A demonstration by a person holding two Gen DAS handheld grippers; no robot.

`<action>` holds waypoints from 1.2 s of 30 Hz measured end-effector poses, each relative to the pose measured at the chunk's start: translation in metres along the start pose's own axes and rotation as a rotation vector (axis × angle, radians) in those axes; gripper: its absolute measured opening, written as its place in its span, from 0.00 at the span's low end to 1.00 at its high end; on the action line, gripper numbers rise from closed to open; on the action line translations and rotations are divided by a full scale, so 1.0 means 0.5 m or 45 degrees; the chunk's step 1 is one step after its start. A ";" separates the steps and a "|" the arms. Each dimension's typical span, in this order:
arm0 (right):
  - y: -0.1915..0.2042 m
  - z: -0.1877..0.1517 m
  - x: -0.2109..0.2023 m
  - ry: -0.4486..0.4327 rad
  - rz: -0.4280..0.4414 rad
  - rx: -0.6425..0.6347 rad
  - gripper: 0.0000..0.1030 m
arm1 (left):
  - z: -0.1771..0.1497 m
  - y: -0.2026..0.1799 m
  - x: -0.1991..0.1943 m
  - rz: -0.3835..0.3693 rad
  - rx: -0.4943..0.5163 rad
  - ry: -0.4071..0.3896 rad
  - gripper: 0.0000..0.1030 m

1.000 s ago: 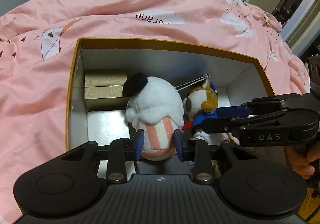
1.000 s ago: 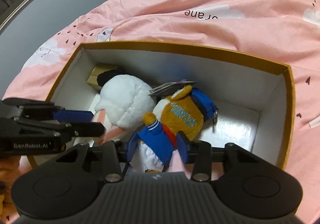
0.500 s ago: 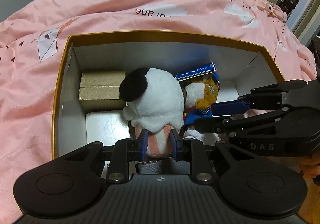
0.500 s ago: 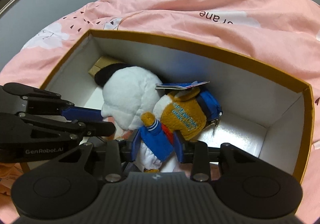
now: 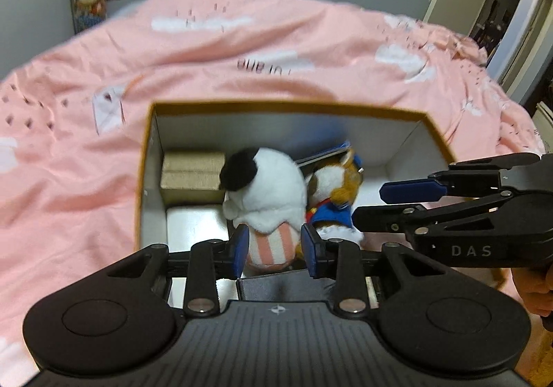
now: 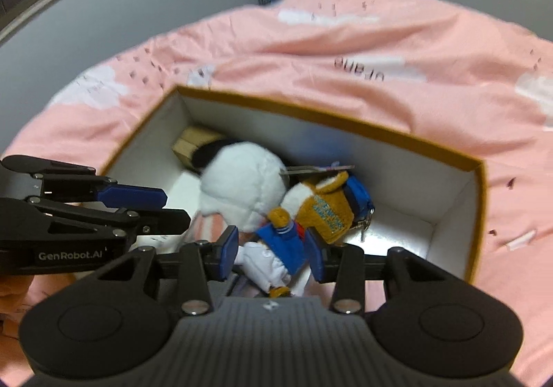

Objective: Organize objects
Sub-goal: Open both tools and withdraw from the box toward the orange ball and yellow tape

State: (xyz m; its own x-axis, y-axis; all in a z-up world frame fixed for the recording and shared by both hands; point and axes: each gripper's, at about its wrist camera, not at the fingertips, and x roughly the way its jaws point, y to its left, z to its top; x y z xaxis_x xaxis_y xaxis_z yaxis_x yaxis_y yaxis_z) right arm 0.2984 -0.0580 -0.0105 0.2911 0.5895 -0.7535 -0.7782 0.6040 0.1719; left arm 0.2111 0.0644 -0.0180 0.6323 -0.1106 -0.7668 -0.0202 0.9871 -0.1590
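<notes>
Inside, plush toys (image 5: 264,186), box (image 5: 428,138) right corner bare

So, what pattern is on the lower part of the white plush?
Pink and white vertical stripes on the white plush, clearest in the left wrist view.

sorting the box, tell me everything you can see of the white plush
The white plush is round and fluffy, with a black patch on top and a pink-and-white striped bottom. It lies in the box, resting against the orange plush on one side, with a tan carton behind it. Its striped end sits between the left gripper's fingers, which have just been opening; whether they press it I cannot tell.
</notes>
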 end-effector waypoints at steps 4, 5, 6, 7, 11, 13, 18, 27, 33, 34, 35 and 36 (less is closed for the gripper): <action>0.019 -0.032 -0.083 -0.108 -0.024 0.022 0.43 | -0.019 -0.028 -0.071 -0.046 0.027 -0.086 0.36; 0.026 -0.046 -0.105 -0.134 -0.029 0.027 0.43 | -0.025 -0.034 -0.084 -0.067 0.030 -0.097 0.36; 0.033 -0.061 -0.124 -0.154 -0.034 0.030 0.43 | -0.034 -0.041 -0.096 -0.085 0.035 -0.103 0.36; 0.040 -0.075 -0.140 -0.166 -0.040 0.030 0.43 | -0.044 -0.049 -0.107 -0.106 0.045 -0.101 0.36; 0.061 -0.145 -0.204 -0.191 -0.062 0.090 0.43 | -0.086 -0.066 -0.132 -0.195 0.042 -0.078 0.36; 0.065 -0.183 -0.224 -0.188 -0.067 0.138 0.43 | -0.109 -0.074 -0.139 -0.228 0.038 -0.069 0.36; 0.070 -0.283 -0.241 -0.092 -0.172 0.220 0.43 | -0.166 -0.098 -0.143 -0.318 0.051 0.005 0.36; 0.066 -0.412 -0.218 0.114 -0.215 0.360 0.43 | -0.276 -0.138 -0.066 -0.416 0.090 0.282 0.36; 0.068 -0.452 -0.190 0.179 -0.213 0.380 0.45 | -0.301 -0.166 -0.038 -0.428 0.181 0.364 0.36; 0.066 -0.455 -0.185 0.187 -0.211 0.382 0.45 | -0.303 -0.168 -0.035 -0.410 0.194 0.372 0.36; 0.063 -0.457 -0.177 0.198 -0.202 0.391 0.45 | -0.305 -0.171 -0.032 -0.401 0.205 0.381 0.36; 0.061 -0.459 -0.173 0.203 -0.203 0.397 0.45 | -0.309 -0.173 -0.030 -0.399 0.217 0.390 0.36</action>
State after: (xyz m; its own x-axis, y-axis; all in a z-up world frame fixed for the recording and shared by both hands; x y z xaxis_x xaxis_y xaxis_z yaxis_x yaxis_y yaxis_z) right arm 0.1220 -0.2136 -0.0857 0.2855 0.3994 -0.8712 -0.5163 0.8300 0.2113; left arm 0.0837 -0.0371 -0.0888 0.3294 -0.4102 -0.8504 0.2788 0.9028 -0.3274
